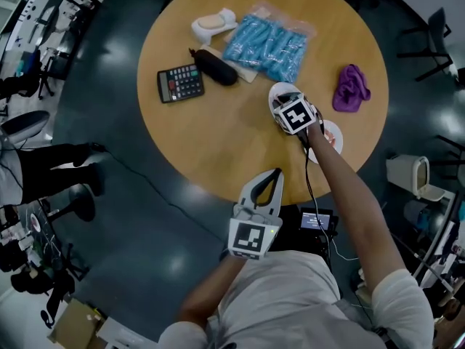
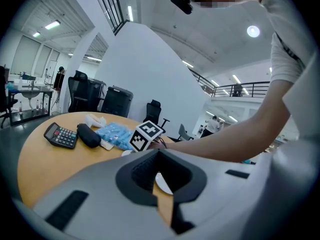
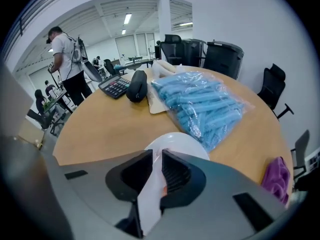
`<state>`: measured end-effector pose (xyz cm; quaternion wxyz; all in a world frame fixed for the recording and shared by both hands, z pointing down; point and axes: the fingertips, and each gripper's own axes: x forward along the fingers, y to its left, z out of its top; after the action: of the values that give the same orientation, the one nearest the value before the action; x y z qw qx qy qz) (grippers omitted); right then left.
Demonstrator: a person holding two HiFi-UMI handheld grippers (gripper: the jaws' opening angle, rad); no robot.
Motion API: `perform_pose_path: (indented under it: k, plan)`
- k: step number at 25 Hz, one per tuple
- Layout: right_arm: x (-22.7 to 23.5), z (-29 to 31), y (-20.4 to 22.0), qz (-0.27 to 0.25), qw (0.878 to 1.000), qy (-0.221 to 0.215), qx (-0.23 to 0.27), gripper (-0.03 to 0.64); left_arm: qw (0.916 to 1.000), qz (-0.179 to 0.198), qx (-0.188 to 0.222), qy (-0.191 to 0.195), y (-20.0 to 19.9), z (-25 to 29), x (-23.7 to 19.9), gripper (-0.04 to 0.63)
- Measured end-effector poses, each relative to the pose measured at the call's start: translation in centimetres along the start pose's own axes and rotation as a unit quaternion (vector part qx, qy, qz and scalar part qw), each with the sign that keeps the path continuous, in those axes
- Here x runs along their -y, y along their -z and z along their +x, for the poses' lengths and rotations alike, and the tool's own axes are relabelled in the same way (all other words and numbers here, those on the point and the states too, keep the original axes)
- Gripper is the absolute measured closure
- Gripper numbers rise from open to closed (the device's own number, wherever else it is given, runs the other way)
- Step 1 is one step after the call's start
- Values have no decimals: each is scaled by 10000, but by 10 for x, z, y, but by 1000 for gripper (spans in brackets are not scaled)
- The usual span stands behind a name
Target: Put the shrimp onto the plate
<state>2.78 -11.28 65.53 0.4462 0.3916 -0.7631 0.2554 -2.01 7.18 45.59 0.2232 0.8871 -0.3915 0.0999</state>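
My right gripper [image 1: 285,100] hangs low over a white plate [image 1: 277,91] on the round wooden table [image 1: 218,144]. In the right gripper view its jaws [image 3: 153,155] stand almost together over that plate [image 3: 175,143], and a small orange bit of the shrimp [image 3: 163,188] shows pinched between them. The rest of the shrimp is hidden. A second small white plate [image 1: 333,138] with reddish marks lies just right of my right forearm. My left gripper [image 1: 276,173] is shut and empty, held off the table's near edge and pointing at the right one's marker cube [image 2: 146,135].
At the table's far side lie a calculator [image 1: 180,83], a black case [image 1: 215,68], a bag of blue sticks [image 1: 267,46] and a white object [image 1: 213,23]. A purple cloth [image 1: 351,88] sits at the right. Office chairs and a standing person [image 3: 64,54] surround the table.
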Motion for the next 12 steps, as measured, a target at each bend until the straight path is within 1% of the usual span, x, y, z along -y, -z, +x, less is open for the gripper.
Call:
perform_pose_path:
  k: [3, 5, 7, 10, 12]
  plan:
    - [2, 8, 5, 89, 9997, 78, -197, 551, 9998, -197, -43, -58, -2, 0, -3, 588]
    - [0, 12, 6, 207, 9995, 28, -245, 552, 9995, -294, -69, -89, -1, -1, -6, 588]
    - [0, 13, 5, 344, 9990, -5, -293, 554, 9997, -220, -60, -58, 2, 0, -9, 588]
    - [3, 15, 6, 339, 9987, 103, -375, 586, 9996, -269, -55, -79, 2, 1, -12, 588]
    - [5, 15, 8, 338, 9987, 143, -358, 591, 9999, -147, -28, -37, 3, 1, -13, 588]
